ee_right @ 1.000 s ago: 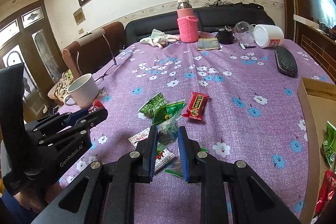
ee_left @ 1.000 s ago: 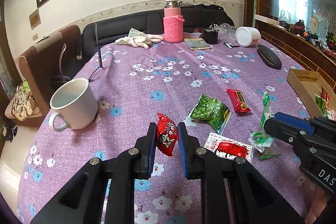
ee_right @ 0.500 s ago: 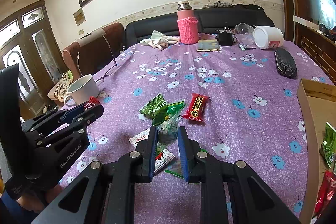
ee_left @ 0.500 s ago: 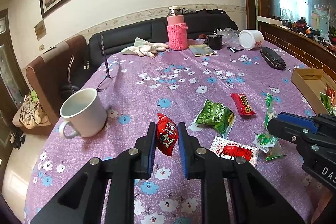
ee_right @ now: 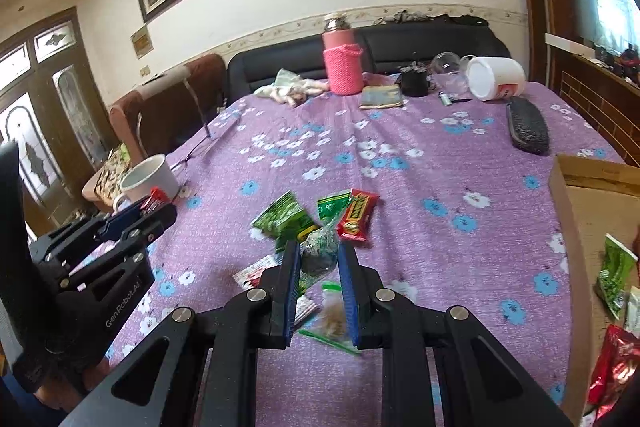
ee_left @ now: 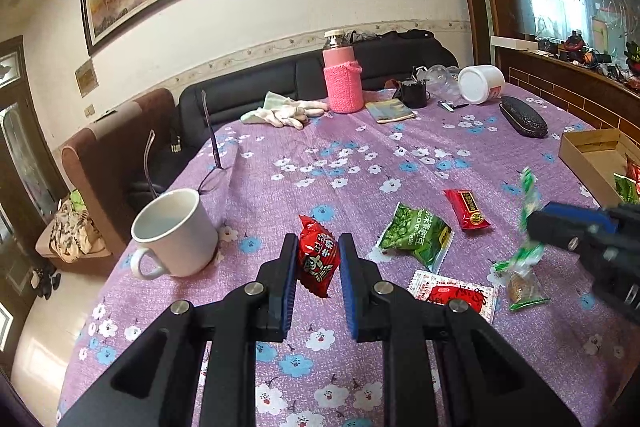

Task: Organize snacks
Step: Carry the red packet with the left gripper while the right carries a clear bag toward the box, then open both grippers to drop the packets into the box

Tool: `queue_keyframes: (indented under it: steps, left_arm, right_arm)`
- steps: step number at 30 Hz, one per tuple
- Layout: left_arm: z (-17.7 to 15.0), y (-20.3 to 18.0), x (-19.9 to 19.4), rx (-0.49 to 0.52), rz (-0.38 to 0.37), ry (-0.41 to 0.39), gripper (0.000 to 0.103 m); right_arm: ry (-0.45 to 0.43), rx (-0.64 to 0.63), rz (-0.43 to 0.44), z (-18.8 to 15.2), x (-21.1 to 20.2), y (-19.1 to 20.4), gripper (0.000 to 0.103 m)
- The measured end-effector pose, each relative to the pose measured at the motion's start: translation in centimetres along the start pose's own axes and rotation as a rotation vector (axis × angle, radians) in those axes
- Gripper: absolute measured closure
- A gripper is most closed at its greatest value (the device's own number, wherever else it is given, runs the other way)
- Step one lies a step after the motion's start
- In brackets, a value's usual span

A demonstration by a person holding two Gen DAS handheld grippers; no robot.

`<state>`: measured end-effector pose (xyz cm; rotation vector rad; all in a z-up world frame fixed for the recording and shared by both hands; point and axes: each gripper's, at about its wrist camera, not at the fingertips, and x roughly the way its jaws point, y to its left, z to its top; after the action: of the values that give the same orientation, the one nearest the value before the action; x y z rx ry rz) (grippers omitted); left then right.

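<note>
Currently both grippers carry a snack above the purple floral tablecloth (ee_left: 360, 155). Left gripper (ee_left: 318, 259): jaws closed down onto a red snack packet (ee_left: 318, 257), pinched across its middle, clear of the cloth, near the white mug (ee_left: 172, 231). Right gripper (ee_right: 319, 259): jaws closed down onto a green-and-clear packet (ee_right: 320, 251), its lower part dangling (blurred in the left view, probably swinging). The cardboard box (ee_right: 568, 227), at the table's right edge, already holds several packets. Judgement: the step is carrying both to the box. Move the right one first, since it is nearer the box; clear the box wall before lowering, and let the dangling tail settle before opening. Three packets lie on the cloth, well apart from the box.
</note>
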<state>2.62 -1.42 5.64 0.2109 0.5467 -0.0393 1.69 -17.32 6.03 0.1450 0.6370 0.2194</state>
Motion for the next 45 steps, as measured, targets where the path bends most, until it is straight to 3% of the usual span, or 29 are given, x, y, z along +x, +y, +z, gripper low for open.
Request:
queue_keyframes:
  steps: [9,12,15,24,32,36,40,45]
  left_arm:
    - [0.1,0.4,-1.0,-0.029,-0.064,-0.015,0.084]
    - [0.2,0.8,-1.2,-0.050,-0.146,-0.011,0.084]
    - [0.4,1.0,-1.5,-0.076,-0.285,0.002,0.084]
    - [0.8,-2.4,-4.3,0.009,-0.430,0.015,0.084]
    - [3.3,-11.7,-8.7,0.158,-0.608,-0.012,0.084]
    - [3.8,-18.5,-9.2,0.202,-0.733,0.031,0.084]
    - [3.4,-24.4,-8.6,0.235,-0.811,0.101,0.084]
    - [2.3,-29.2,-7.8,0.286,-0.824,0.159,0.084]
  right_arm:
    - [-0.087,0.193,-0.083,-0.6,-5.4,-6.5,0.082]
    - [-0.110,0.231,-0.117,-1.1,-7.4,-8.6,0.082]
    - [-0.137,0.257,-0.151,-1.7,-9.5,-10.4,0.082]
    - [-0.200,0.385,-0.271,-4.4,-16.1,-17.7,0.082]
    - [-0.208,0.515,-0.301,-7.0,-18.6,-23.3,0.082]
    - [-0.202,0.522,-0.301,-7.7,-18.1,-23.9,0.082]
    - [-0.191,0.522,-0.300,-8.5,-17.8,-24.5,0.082]
    - [-0.196,0.561,-0.228,-8.9,-17.6,-25.3,0.082]
